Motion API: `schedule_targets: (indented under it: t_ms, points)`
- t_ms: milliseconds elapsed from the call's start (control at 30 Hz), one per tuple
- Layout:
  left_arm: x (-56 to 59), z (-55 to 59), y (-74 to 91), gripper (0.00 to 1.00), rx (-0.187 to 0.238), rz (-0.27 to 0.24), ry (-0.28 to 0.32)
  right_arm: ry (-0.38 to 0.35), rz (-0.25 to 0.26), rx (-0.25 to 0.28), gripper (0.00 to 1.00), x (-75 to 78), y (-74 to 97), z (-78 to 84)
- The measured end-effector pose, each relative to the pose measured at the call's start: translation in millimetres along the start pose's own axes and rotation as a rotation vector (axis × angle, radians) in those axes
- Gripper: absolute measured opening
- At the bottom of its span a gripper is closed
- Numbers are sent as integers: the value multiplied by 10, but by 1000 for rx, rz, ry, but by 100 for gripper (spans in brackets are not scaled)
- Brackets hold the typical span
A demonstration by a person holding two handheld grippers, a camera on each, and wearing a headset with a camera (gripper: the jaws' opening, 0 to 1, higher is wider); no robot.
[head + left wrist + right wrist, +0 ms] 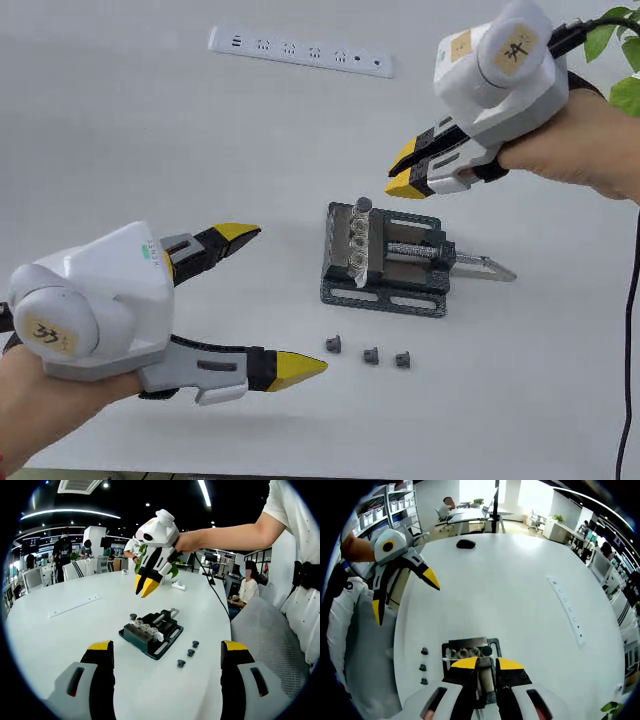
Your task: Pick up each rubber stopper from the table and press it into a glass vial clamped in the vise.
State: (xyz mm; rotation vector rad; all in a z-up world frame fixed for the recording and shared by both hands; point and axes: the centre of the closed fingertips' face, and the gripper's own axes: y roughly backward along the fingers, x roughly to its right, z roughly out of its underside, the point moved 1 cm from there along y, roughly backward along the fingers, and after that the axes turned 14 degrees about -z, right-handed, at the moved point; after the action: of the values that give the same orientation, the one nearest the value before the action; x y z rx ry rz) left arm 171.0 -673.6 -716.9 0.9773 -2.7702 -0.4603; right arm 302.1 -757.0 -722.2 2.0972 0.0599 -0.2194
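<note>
left gripper (288, 298) jaws wide apart, right gripper (403, 172) jaws together — above vise (385, 285), three stoppers (371, 354) on table (150, 130)

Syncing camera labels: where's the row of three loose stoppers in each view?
Head view: stoppers lower centre, just below the vise.
Left gripper view: stoppers right of centre, right of the vise.
Right gripper view: stoppers lower left, left of the vise.
Shared landmark: the vise.
</note>
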Motion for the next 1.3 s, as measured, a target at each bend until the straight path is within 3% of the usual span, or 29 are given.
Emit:
schedule_targets:
  t_ms: [267,533,933,1133,1300]
  points:
    - [12,-16,21,87,-7,-2,-18,-33,49,76,17,-183,191,112]
    - [3,-23,43,88,-16,-3,-38,-85,103,142,26,-387,334,339]
    - [-7,-16,98,88,-31,-6,-55,-193,144,235,41,-810,250,692]
    - [13,-9,110,88,-37,-2,-62,-233,143,269,48,-1035,150,794]
    - [53,-18,113,88,-42,4,-68,-256,153,305,53,-1134,99,882]
